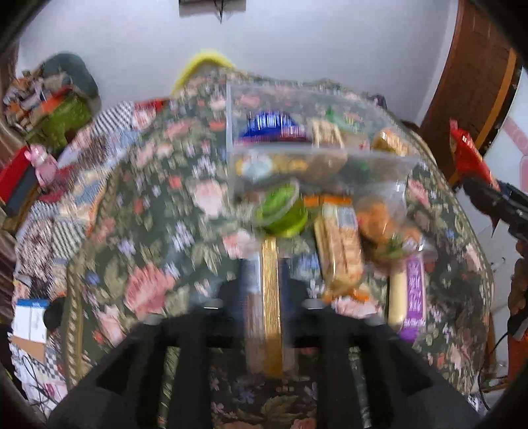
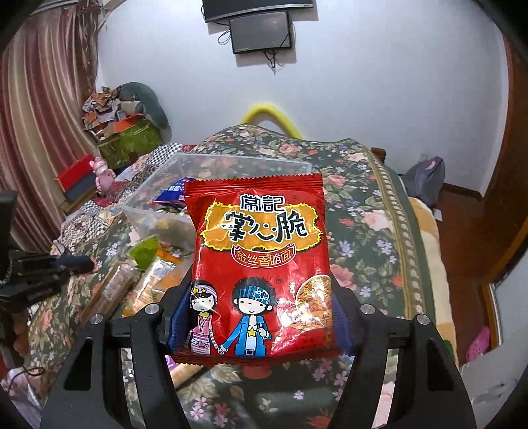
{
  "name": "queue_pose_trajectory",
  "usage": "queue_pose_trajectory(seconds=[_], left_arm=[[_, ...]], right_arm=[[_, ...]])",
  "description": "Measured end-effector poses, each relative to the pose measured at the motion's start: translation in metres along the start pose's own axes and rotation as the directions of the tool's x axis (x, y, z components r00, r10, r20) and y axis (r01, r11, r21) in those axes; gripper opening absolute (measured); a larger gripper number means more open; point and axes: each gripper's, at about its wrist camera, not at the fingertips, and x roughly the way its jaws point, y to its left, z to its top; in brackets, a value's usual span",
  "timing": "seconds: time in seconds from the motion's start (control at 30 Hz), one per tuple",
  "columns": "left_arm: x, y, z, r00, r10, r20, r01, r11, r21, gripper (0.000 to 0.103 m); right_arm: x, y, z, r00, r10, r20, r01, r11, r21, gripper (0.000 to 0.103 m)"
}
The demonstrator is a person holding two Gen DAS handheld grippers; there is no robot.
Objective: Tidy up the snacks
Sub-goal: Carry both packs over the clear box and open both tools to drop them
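Observation:
My right gripper (image 2: 260,316) is shut on a red crispy-noodle packet (image 2: 260,264) and holds it upright above the floral bedspread; the packet also shows at the right edge of the left wrist view (image 1: 468,155). My left gripper (image 1: 269,297) is shut on a long gold-edged biscuit pack (image 1: 270,303), in a blurred frame. A clear plastic bin (image 1: 237,109) with snacks inside stands ahead; it also shows in the right wrist view (image 2: 155,194). Loose snacks lie before it: a green cup (image 1: 280,211), a cracker pack (image 1: 340,244), an orange bag (image 1: 379,214) and a purple-labelled roll (image 1: 409,293).
The snacks lie on a bed with a floral spread (image 2: 363,214). A patchwork quilt (image 1: 66,204), boxes and a pink toy (image 1: 44,163) are piled at the left. A white wall and a wall-mounted screen (image 2: 260,31) are behind. A wooden door (image 1: 468,82) is at the right.

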Motion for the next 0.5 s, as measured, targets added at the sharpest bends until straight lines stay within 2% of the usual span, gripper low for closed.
queue_pose_trajectory(seconds=[0.03, 0.07, 0.2, 0.23, 0.27, 0.3, 0.33, 0.37, 0.5], left_arm=[[0.005, 0.002, -0.005, 1.000, -0.002, -0.010, 0.002, 1.000, -0.013, 0.063], [0.010, 0.003, -0.009, 1.000, 0.001, -0.018, -0.001, 1.000, -0.024, 0.067], [0.044, 0.003, -0.023, 0.995, -0.024, -0.100, 0.020, 0.999, -0.036, 0.067], [0.049, 0.002, -0.026, 0.995, -0.016, -0.096, 0.013, 0.999, -0.034, 0.067], [0.050, -0.001, -0.027, 0.998, -0.004, -0.059, 0.003, 1.000, -0.023, 0.067], [0.051, -0.004, -0.026, 0.999, 0.004, -0.039, -0.004, 1.000, -0.004, 0.060], [0.051, -0.006, -0.025, 0.999, -0.008, -0.033, 0.008, 1.000, -0.001, 0.043], [0.051, -0.005, -0.023, 0.999, -0.011, -0.036, 0.011, 1.000, -0.012, 0.037], [0.045, 0.002, -0.020, 0.998, -0.025, -0.055, 0.022, 0.999, -0.046, 0.036]], right_arm=[[0.001, 0.001, -0.001, 1.000, 0.001, -0.004, -0.001, 1.000, -0.002, 0.065], [0.003, 0.002, -0.003, 1.000, 0.002, -0.011, -0.002, 1.000, -0.005, 0.065], [0.007, 0.001, -0.006, 0.999, 0.002, -0.032, -0.002, 1.000, 0.000, 0.065], [0.007, 0.000, -0.007, 0.999, 0.003, -0.035, -0.003, 1.000, 0.005, 0.065], [0.007, -0.001, -0.007, 0.999, 0.005, -0.037, -0.004, 1.000, 0.010, 0.065], [0.007, 0.000, -0.007, 0.999, 0.006, -0.038, -0.006, 1.000, 0.013, 0.065], [0.006, -0.001, -0.007, 0.999, 0.008, -0.039, -0.007, 1.000, 0.015, 0.065], [0.005, -0.001, -0.007, 0.999, 0.006, -0.040, -0.005, 1.000, 0.015, 0.065], [0.002, -0.001, -0.004, 0.999, 0.002, -0.032, -0.002, 1.000, 0.010, 0.065]])
